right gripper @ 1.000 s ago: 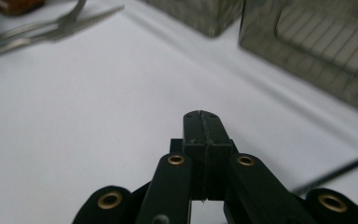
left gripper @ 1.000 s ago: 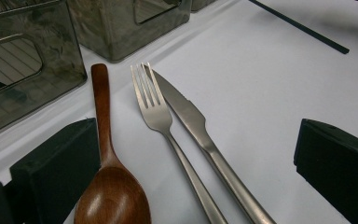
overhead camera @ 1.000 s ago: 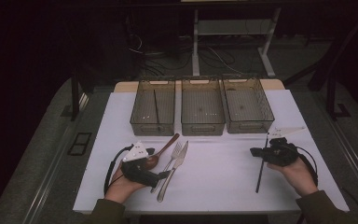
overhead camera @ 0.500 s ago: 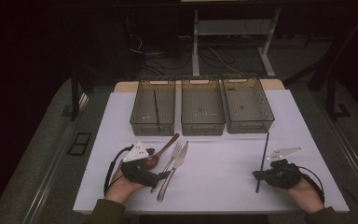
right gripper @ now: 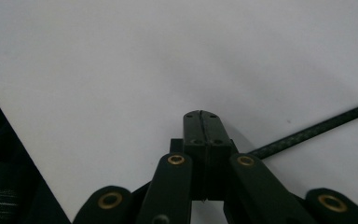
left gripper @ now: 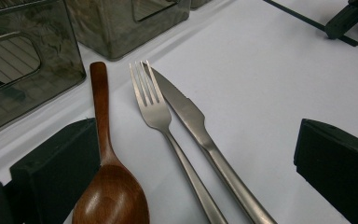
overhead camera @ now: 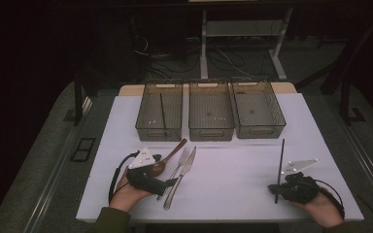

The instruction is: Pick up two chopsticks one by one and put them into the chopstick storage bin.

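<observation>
no brand, label or writing can be read on anything here.

the right tool (overhead camera: 275, 186) sits near the front right corner of the tabletop (overhead camera: 233, 174), in the person's right hand (overhead camera: 320, 209). in the right gripper view its jaws are pressed together, with only a thin seam between them. a long thin black chopstick (overhead camera: 279, 167) runs beneath them: in the high view it lies along the white tabletop from the tool's tip toward the far edge, and in the right gripper view it comes out from behind the closed jaws to the right (right gripper: 317, 130). whether the jaws actually pinch it or just rest over it cannot be told.

the left tool (overhead camera: 172, 181) is near the front left corner, in the person's left hand (overhead camera: 126, 191). its jaws are spread wide, and in the left gripper view they stand well apart at the two lower sides. between them lie a brown wooden spoon (left gripper: 105, 186), a steel fork (left gripper: 161, 121) and a steel knife (left gripper: 200, 135), side by side on the tabletop. the spoon's bowl lies just beside the left-hand jaw; the pads press on none of the three.

along the far edge stand three smoky see-through bins in a row: left bin (overhead camera: 145, 124), middle bin (overhead camera: 211, 133), right bin (overhead camera: 277, 119). a second chopstick (overhead camera: 162, 110) lies in the left bin.
</observation>
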The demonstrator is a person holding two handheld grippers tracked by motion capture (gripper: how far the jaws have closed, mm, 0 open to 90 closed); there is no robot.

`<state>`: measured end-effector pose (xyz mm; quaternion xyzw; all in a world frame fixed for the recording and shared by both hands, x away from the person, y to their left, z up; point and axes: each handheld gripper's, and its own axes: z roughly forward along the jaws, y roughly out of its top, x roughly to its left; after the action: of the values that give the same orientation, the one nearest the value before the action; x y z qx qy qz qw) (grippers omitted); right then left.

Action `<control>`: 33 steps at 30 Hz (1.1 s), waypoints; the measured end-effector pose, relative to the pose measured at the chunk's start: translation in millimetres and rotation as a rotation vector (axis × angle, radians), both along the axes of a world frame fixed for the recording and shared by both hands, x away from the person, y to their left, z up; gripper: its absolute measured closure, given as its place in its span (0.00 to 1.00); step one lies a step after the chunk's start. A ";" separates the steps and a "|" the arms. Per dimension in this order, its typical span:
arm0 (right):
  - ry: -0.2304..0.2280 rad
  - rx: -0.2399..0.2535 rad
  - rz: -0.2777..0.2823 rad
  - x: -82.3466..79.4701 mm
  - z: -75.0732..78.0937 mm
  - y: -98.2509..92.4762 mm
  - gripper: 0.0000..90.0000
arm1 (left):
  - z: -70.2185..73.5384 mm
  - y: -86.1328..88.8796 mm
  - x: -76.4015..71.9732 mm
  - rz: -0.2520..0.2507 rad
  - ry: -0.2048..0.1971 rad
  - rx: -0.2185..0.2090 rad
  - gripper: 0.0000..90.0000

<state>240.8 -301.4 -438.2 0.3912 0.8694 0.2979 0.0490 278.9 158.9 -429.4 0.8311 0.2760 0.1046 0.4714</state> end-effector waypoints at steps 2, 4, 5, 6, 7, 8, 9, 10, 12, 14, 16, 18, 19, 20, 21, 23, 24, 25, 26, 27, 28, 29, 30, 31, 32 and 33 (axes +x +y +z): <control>0.001 -0.004 -0.010 -1.0 0.2 -4.9 0.99 | 0.0 0.0 0.0 0.001 0.000 -0.001 0.00; 0.001 -0.006 -0.030 -2.4 0.3 -10.5 0.99 | 0.0 0.0 -0.1 0.002 0.001 -0.001 0.00; -0.001 -0.009 -0.038 -2.9 0.3 -12.3 0.99 | -0.1 0.0 0.0 0.002 0.002 0.000 0.00; -0.003 -0.011 -0.042 -3.5 0.4 -14.8 0.99 | -0.2 -0.2 0.0 0.001 0.001 0.000 0.00; 0.001 -0.009 -0.051 -4.4 0.6 -16.9 0.99 | -0.1 -0.1 -0.1 0.000 0.003 0.003 0.00; -0.001 -0.012 -0.058 -4.9 0.5 -19.1 0.99 | -0.1 -0.2 -0.1 -0.001 0.003 0.003 0.00; -0.002 -0.013 -0.064 -5.4 0.6 -21.2 0.99 | -0.1 -0.3 -0.1 0.000 0.003 0.003 0.00; -0.004 -0.015 -0.065 -5.7 0.4 -23.2 0.99 | -0.1 -0.3 -0.1 0.000 0.003 0.002 0.00; -0.003 -0.016 -0.077 -6.6 0.6 -26.2 0.99 | -0.1 -0.3 -0.1 0.000 0.003 0.002 0.00; -0.007 -0.014 -0.078 -6.5 0.8 -27.9 0.99 | -0.3 -0.5 0.0 0.000 0.002 0.002 0.00; -0.010 0.000 -0.085 -5.6 2.8 -29.0 0.99 | -0.3 -0.6 0.1 0.000 0.003 0.003 0.00; -0.027 0.012 -0.096 -3.0 4.6 -31.0 0.99 | -0.4 -0.4 0.2 0.002 0.003 0.004 0.00; -0.033 0.017 -0.106 -1.3 5.5 -32.5 0.97 | -0.5 -0.2 0.3 0.003 0.002 0.002 0.00; -0.039 0.026 -0.123 0.9 6.3 -34.3 0.94 | -0.4 0.2 0.3 0.005 0.002 0.002 0.00; -0.040 0.030 -0.140 3.4 7.0 -36.2 0.92 | -0.3 0.5 -0.1 0.006 0.002 0.002 0.00; -0.052 0.039 -0.171 10.0 8.8 -40.6 0.87 | -0.9 1.2 -0.9 0.010 0.003 0.000 0.00; -0.059 0.046 -0.187 14.0 10.3 -43.1 0.86 | -1.1 1.6 -1.1 0.012 0.006 0.005 0.00; -0.068 0.051 -0.198 18.3 11.8 -45.6 0.84 | -1.3 1.9 -0.9 0.010 0.005 0.009 0.00; -0.081 0.049 -0.214 22.9 13.1 -48.0 0.82 | -1.4 1.7 -1.0 0.011 0.004 0.010 0.00; -0.088 0.053 -0.230 28.0 14.1 -50.2 0.81 | -1.3 1.4 -1.0 0.012 0.006 0.012 0.00; -0.095 0.054 -0.244 33.1 14.8 -52.3 0.79 | -1.4 0.7 -0.9 0.011 0.006 0.010 0.00; -0.100 0.052 -0.259 37.9 15.6 -54.5 0.78 | -1.8 -0.3 -0.9 0.014 0.007 0.003 0.00; -0.106 0.055 -0.274 42.3 16.0 -56.5 0.78 | -2.2 -1.0 -0.6 0.013 0.007 0.002 0.00; -0.118 0.054 -0.292 47.0 16.1 -58.6 0.77 | -2.6 -1.6 0.1 0.008 0.007 0.008 0.00; -0.122 0.057 -0.316 51.8 16.3 -60.8 0.77 | -3.3 -2.5 -0.3 0.011 0.010 0.007 0.00; -0.126 0.059 -0.333 57.2 16.2 -63.5 0.76 | -3.5 -3.0 0.0 0.008 0.010 0.012 0.00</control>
<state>298.1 -364.8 -422.0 0.5117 0.7785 0.3351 0.1404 278.8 155.9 -432.9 0.8334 0.2809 0.1040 0.4645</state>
